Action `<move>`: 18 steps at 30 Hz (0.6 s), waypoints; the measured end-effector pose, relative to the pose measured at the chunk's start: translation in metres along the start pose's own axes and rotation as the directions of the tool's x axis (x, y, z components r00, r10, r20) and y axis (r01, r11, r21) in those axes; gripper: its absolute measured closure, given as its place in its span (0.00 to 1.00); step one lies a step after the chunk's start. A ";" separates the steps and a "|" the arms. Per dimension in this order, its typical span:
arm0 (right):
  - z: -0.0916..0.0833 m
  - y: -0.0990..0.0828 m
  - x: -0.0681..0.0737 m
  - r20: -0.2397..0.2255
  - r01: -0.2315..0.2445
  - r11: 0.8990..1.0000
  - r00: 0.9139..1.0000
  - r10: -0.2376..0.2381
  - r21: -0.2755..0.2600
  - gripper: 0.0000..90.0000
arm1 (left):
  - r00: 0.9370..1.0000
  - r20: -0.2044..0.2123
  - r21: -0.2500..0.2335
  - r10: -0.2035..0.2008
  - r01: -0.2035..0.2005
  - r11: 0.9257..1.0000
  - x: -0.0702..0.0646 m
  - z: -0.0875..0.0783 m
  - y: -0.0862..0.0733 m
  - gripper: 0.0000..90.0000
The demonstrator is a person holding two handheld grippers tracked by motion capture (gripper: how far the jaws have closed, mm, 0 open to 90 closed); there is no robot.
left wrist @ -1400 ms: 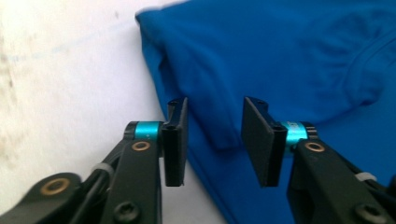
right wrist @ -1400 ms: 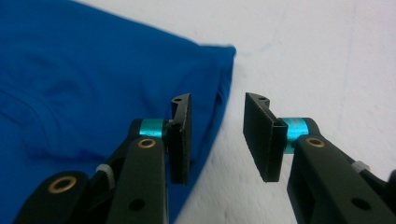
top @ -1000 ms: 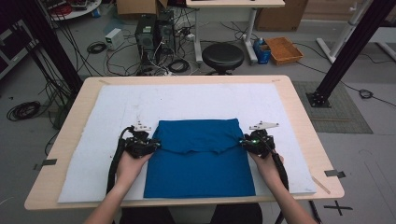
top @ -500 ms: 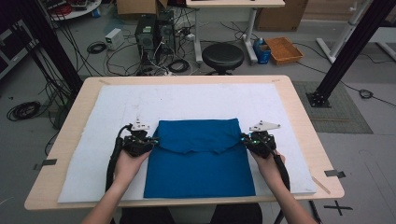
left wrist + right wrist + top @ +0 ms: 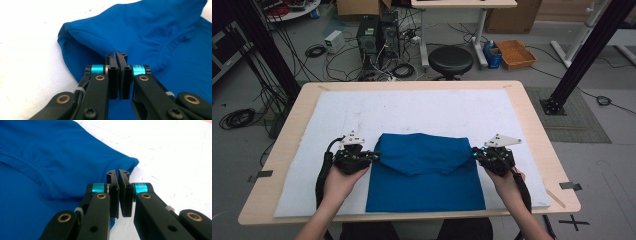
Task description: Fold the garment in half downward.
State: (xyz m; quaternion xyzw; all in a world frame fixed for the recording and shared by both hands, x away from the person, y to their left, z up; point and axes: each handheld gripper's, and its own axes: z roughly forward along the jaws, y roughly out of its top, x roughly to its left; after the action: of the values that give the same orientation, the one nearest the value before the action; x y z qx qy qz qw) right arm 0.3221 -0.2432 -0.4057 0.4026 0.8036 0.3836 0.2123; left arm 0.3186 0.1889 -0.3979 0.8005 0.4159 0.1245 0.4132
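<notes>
While both claws, left claw (image 5: 374,154) and right claw (image 5: 475,154), pinch the blue shirt (image 5: 427,172) mid-frame, uneven lifting could skew the fold.

High view: soft, slightly low-res, even overhead light, white mat (image 5: 422,107) bright but not clipped, floor at top and left edges dim. Faint shadows under the hands. Both gripper views: mat blown out to near pure white at upper left/upper right, blue cloth (image 5: 155,37) saturated, far folds soft, jaws at bottom sharp, mild wide-angle stretch at edges
</notes>
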 end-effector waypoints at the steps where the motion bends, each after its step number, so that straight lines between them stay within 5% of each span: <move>1: 0.002 0.000 -0.002 0.004 -0.007 1.000 1.000 0.007 0.004 0.98 | 1.000 -0.006 -0.003 -0.006 0.006 1.000 0.001 0.002 0.000 0.98; 6: 0.010 -0.002 -0.018 -0.013 -0.095 0.995 0.995 0.096 0.007 0.90 | 1.000 0.004 0.015 -0.014 0.014 1.000 0.003 0.011 0.000 0.98; 10: 0.004 -0.008 -0.018 -0.058 -0.138 0.990 0.989 0.138 0.005 0.87 | 1.000 0.015 0.017 -0.014 0.014 1.000 0.002 0.014 -0.005 0.98; 13: 0.002 -0.013 -0.017 -0.098 -0.180 0.984 0.979 0.181 0.020 0.87 | 1.000 0.019 0.019 -0.018 0.018 1.000 0.002 0.015 -0.006 0.98; 18: 0.008 -0.017 -0.021 -0.166 -0.266 0.963 0.949 0.269 0.044 0.85 | 1.000 0.024 0.016 -0.019 0.019 1.000 0.003 0.014 -0.007 0.97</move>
State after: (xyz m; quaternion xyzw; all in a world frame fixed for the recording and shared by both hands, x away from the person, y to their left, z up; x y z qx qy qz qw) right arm 0.3307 -0.2631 -0.4235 0.4758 0.7608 0.4331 0.0847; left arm 0.3241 0.1853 -0.4121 0.8012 0.4196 0.1077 0.4128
